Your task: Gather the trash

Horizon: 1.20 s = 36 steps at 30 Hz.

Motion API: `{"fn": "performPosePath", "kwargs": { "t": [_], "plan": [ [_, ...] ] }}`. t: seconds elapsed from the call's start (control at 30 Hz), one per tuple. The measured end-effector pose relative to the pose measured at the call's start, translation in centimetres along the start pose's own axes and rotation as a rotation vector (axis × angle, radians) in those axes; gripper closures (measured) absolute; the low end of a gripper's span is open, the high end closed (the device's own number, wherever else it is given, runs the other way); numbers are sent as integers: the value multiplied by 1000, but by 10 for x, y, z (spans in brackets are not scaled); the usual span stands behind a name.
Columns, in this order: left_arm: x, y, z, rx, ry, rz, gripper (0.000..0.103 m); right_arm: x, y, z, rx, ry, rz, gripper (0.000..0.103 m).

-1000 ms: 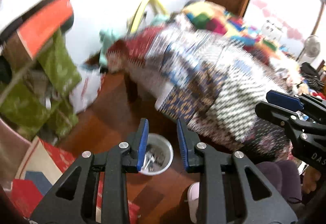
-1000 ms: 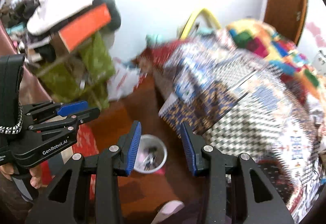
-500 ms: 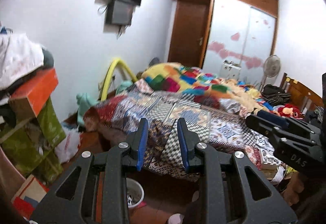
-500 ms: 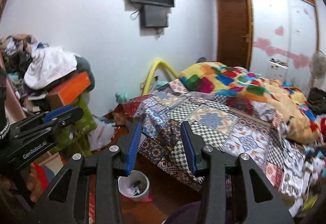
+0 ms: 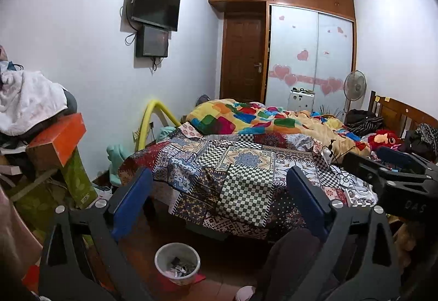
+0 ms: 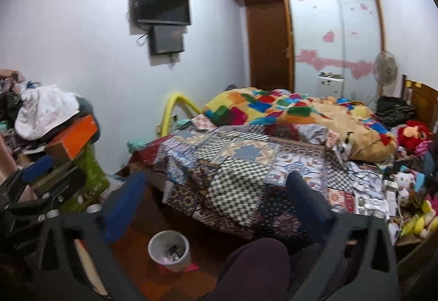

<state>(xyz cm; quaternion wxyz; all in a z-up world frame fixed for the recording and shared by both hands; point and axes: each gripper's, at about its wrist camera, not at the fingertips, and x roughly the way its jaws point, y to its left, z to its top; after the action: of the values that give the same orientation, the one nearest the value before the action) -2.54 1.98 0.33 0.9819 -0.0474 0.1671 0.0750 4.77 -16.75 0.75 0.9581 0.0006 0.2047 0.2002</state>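
White plastic, the bin (image 5: 177, 262) sits on the floor at the foot of the bed (image 5: 241, 164), and it already holds a small heap of scraps, so part of your collecting looks done. Both grippers are empty: your left gripper (image 5: 219, 199) and your right gripper (image 6: 219, 199) have their fingers (image 5: 131, 202) opening wide, with nothing between them, and both hang above the bin, aimed over it at the bed. What is left, as far as I can judge, lies beyond the bin on the bed's far right side, where papers and small clutter (image 6: 375, 197) are spread near the toys. Whether any of that counts as trash you cannot tell from here. The floor around the bin shows no loose scraps.
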Motion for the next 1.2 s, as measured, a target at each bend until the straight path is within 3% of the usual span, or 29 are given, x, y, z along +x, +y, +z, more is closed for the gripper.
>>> {"fn": "performPosePath", "kwargs": {
  "t": [0.33,1.2],
  "plan": [
    [-2,-5,-3,-3,8,-11,4,-9,-3,-3,-8,-30,-63,0],
    [-1,-8,-5,-5,21,-28,4,-15,-5,-5,-17,-24,-66,0]
  ]
}}
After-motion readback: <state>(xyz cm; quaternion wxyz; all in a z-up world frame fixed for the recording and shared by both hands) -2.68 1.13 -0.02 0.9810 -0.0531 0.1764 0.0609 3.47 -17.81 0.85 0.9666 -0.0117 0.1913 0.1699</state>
